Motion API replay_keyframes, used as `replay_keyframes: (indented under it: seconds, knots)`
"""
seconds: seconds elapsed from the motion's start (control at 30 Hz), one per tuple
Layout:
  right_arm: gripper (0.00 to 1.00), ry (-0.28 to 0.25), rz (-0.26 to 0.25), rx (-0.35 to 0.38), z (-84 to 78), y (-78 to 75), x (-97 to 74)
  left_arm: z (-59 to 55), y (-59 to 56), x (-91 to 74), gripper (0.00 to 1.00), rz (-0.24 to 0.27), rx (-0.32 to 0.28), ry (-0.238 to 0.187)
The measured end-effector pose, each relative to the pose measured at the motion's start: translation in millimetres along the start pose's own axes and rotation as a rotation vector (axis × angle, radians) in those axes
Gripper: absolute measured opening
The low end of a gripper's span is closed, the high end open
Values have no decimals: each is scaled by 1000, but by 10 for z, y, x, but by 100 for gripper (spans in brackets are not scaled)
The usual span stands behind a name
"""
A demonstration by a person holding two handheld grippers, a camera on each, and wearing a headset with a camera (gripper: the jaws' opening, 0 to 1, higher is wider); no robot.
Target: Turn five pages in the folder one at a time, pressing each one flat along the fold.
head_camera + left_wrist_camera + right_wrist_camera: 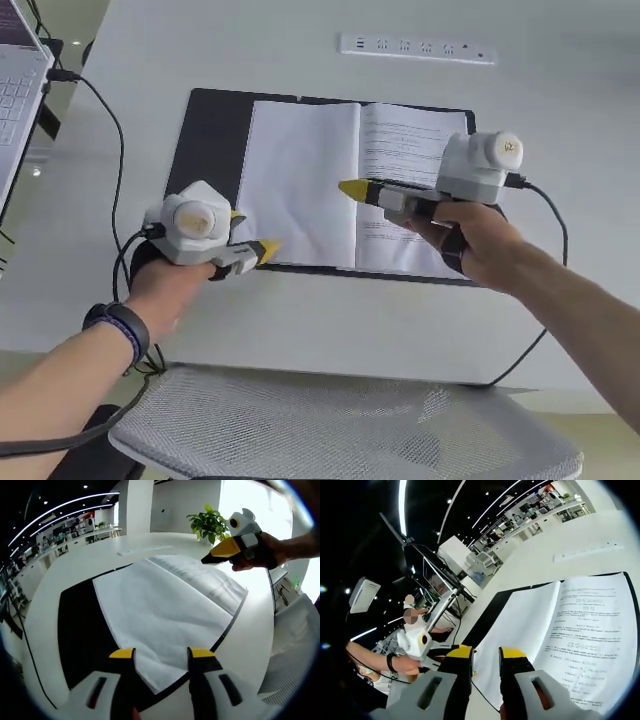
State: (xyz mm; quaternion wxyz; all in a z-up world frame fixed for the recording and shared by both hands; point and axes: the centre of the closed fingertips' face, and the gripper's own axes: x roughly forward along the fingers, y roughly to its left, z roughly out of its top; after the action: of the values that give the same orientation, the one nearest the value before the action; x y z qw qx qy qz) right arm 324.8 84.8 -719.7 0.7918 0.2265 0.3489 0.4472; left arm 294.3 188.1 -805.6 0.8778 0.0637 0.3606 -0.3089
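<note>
Nearest the body, white mesh chair back (350, 420), tucked under edge of white workbench (300, 320). Just past that, left yellow-tipped gripper (161, 653): jaws spread wide, nothing btwn, hovering at near-left corner of black open folder (212, 140), tips over near edge of left sheet. Folder flat on bench, mid work area, covers fully open. On left half, blank white turned sheet (295, 180), lying fairly flat, no obvious curl. On right half, printed text page (410, 140). So at least one turn looks done; count out of five not readable, prob. several left. Over the fold (358, 135), right yellow-tipped gripper (352, 188): narrow gap btwn jaws, pinching nothing, contact w/ paper unclear. Reads as the pressing step along the fold. Farther back, white power strip (417, 47).
</note>
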Motion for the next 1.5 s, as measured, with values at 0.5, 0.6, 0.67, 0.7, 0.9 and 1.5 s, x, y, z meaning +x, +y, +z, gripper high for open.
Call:
replay_keyframes:
  seconds: [0.5,0.6,0.67,0.7,0.9,1.5]
  knots:
    - [19,35,15,-4,38,-113,93,-10,-19,-12,38,27,39,-9]
    - [19,37,17,-12,90,-156,125,-7,-17,-14,39,27,32,-12]
    - [19,43,16,-18,116,-186,148,-5,-16,-15,38,27,30,-13]
    - [19,46,16,-21,141,-211,168,-2,-10,-16,38,27,19,-16]
    - [18,47,15,-13,247,-357,301,5,2,-12,38,32,-5,-22]
    - [4,83,-52,46,28,-821,469,14,26,-13,37,45,-32,-29]
